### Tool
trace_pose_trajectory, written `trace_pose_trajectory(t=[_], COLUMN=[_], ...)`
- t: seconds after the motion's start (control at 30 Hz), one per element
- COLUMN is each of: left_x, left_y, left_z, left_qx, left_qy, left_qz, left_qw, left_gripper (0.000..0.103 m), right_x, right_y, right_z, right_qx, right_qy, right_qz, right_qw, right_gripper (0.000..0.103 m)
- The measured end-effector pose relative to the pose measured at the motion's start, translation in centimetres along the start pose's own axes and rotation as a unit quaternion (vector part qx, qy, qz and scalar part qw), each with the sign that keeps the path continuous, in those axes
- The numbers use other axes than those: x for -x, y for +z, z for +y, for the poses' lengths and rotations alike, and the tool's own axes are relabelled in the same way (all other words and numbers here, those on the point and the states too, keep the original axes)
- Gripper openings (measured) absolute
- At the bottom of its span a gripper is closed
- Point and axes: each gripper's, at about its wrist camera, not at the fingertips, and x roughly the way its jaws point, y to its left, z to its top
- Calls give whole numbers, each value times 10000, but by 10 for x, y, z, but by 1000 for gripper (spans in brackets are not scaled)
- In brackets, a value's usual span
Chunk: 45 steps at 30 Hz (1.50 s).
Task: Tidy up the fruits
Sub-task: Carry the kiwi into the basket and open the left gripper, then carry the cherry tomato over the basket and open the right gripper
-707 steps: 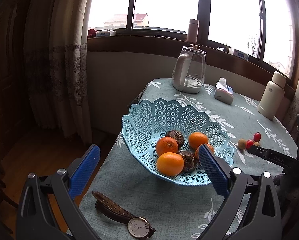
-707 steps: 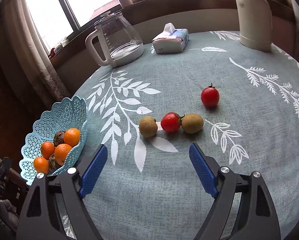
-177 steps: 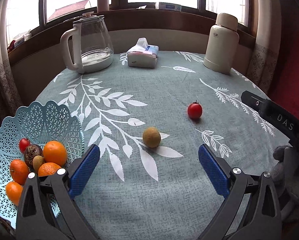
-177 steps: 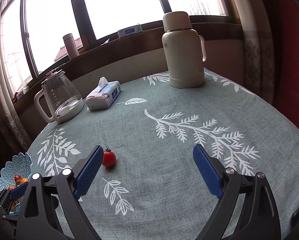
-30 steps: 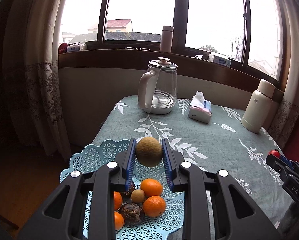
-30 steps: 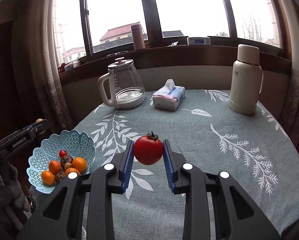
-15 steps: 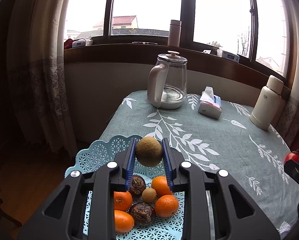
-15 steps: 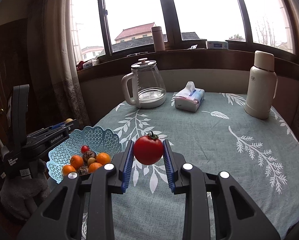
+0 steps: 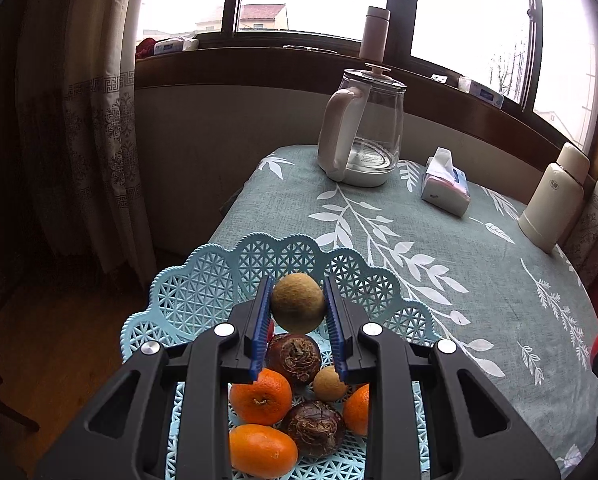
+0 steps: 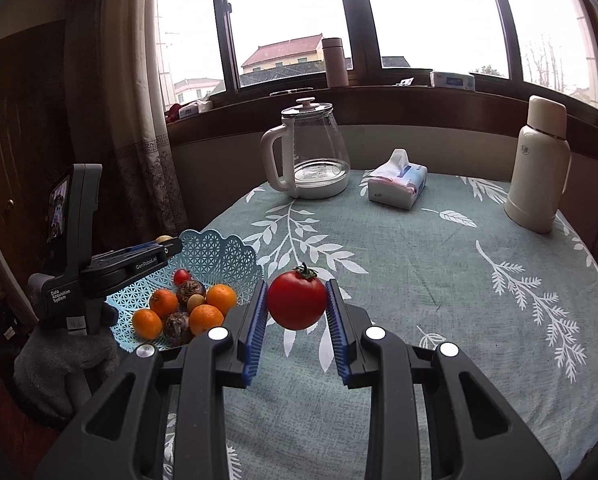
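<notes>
l claw [image 9: 297,308] grips kiwi [image 9: 297,307] – above basket [image 9: 203,292]

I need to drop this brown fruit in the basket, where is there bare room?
The far latticed half of the basket, below the brown fruit, is bare. The near half is crowded with oranges and dark fruits.

Left gripper [image 9: 297,308] carries its brown fruit [image 9: 297,307] lower, closer over the basket [image 9: 203,280]; right gripper's [image 10: 297,307] tomato [image 10: 297,300] nears it too.
</notes>
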Motion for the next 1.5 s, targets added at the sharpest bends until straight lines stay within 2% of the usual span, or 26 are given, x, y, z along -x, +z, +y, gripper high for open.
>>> trace_pose_trajectory(t=[0.27,0.3,0.37,0.4,0.67,0.8,1.03,1.23,1.5], left_x=[-9,-9,-7,-6,19,36,62,70,72], left_y=[-2,-1,0,1,12,19,27,30,31], left_z=[13,14,17,18,30,36,47,46,41], left_qx=[246,276,337,351,546,611,664,632,557], left_qy=[-134,-145,-159,-161,-247,-237,-19,-31,-98], left_qz=[168,172,136,112,-192,-418,-795,-892,-906], left_qw=[9995,9994,9992,9992,9980,9970,9946,9940,9943], left_gripper=[29,32,53,54,56,61,73,78,81], right_x=[-4,-4,-5,-6,-12,-18,-36,-62,-90], right_y=[-4,-4,-6,-6,-7,-5,2,1,-11], right_z=[6,7,9,10,16,24,48,72,94], right_qx=[83,95,118,133,210,264,382,389,464], right_qy=[35,39,48,53,120,266,774,1227,1377], right_qz=[76,86,111,125,213,298,455,870,1294], right_qw=[9999,9999,9999,9998,9995,9989,9952,9879,9809], right_gripper=[29,29,29,29,29,29,29,29,29])
